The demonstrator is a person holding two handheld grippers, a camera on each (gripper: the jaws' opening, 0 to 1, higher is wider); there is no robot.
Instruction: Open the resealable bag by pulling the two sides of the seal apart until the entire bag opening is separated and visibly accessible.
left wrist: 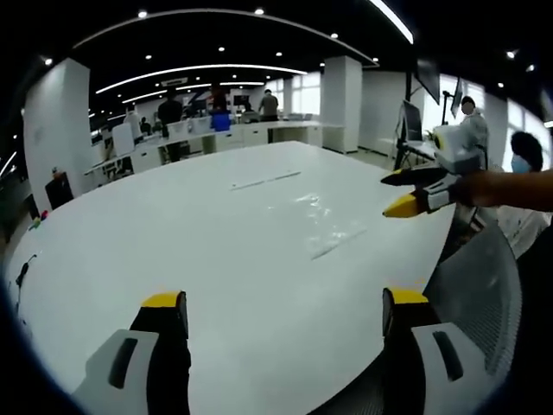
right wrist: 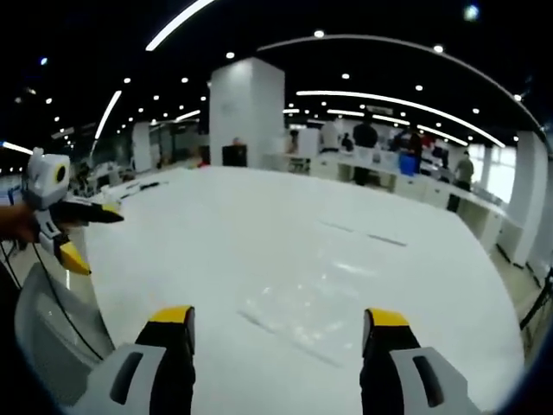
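Left gripper (left wrist: 285, 311) at the bottom of the left gripper view, yellow-tipped jaws spread wide, nothing between them, hovering over the near edge of the white worktop (left wrist: 155, 233). Beyond the jaws, right of frame centre, a clear resealable bag (left wrist: 324, 226) lying flat on the worktop, faint and glossy, well apart from both jaws. Further back, above centre, a thin pale strip (left wrist: 263, 181) on the worktop. At the right edge, the right gripper entering, held by a bare forearm (left wrist: 510, 188), jaws parted, clear of the bag.

Right gripper (right wrist: 281, 333) at the bottom of the right gripper view, jaws equally wide apart and holding nothing. Just above and between them, the same transparent bag flat on the worktop, seal state too faint to tell. At the left edge, the left gripper in a hand (right wrist: 17, 223), jaws apart. In the background, an open office with white pillars (right wrist: 246, 112), desks and standing people.
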